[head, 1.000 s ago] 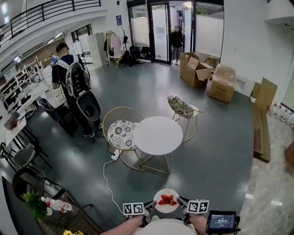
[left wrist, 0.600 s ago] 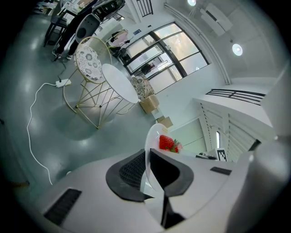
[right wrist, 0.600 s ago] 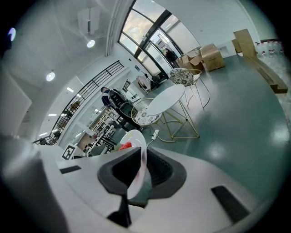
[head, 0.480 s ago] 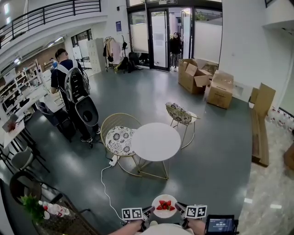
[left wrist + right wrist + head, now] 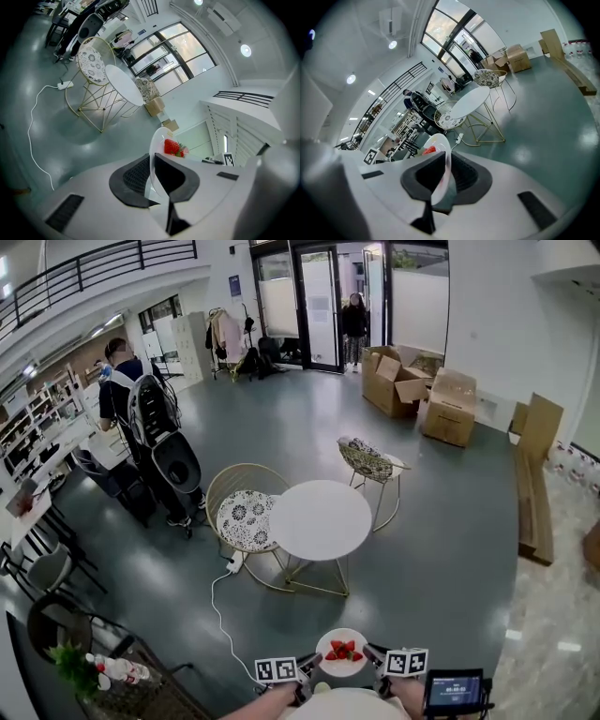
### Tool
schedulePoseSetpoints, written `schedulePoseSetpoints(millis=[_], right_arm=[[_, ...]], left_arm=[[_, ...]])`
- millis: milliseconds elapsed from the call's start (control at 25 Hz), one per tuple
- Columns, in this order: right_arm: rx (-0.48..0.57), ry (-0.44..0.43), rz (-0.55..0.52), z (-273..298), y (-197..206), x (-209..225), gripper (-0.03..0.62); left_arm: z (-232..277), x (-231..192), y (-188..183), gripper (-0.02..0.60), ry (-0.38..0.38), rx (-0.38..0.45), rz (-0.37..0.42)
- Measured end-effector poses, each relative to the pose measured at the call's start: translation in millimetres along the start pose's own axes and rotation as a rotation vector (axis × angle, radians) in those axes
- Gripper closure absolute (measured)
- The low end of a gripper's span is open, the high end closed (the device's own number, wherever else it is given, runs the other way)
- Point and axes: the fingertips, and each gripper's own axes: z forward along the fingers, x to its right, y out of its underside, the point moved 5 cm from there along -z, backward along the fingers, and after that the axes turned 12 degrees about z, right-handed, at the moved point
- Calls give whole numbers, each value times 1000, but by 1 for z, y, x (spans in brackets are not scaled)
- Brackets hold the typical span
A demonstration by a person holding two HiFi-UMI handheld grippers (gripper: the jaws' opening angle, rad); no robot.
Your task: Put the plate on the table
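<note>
1. Floor: glossy grey-green; it carries the furniture listed below.
2. Table: round white top on thin gold legs, standing mid-floor, ahead of me and well apart from what I hold.
3. Chairs: one gold wire chair with a patterned cushion stands just beside the table's left edge. A second patterned chair stands near the table's far right edge.
4. My left gripper: the jaws are clamped on the left rim of the plate. In the left gripper view the thin white rim runs edge-on between the two dark pads.
5. My right gripper: the jaws are closed on the plate's right rim. The right gripper view shows the rim pinched between the pads.
6. Plate: small, white and round, held in the air between my two grippers, above the floor and on the near side of the table, not touching it.
7. Strawberries: a cluster of red fruit lying at the middle of the plate.
</note>
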Motion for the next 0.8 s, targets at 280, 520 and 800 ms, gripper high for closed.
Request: schedulePoseSetpoints(millis=[280,520,800], right_arm=[[1,10,9,0,0,2,551],[-4,11,9,8,-5,-3,551],[-22,1,-4,28,-12,-15,551]], left_arm=[[2,1,-2,546,3,-10,1],[0,-5,-10,546,6,-8,-4],[-10,-17,-24,546,-4,10,-16]])
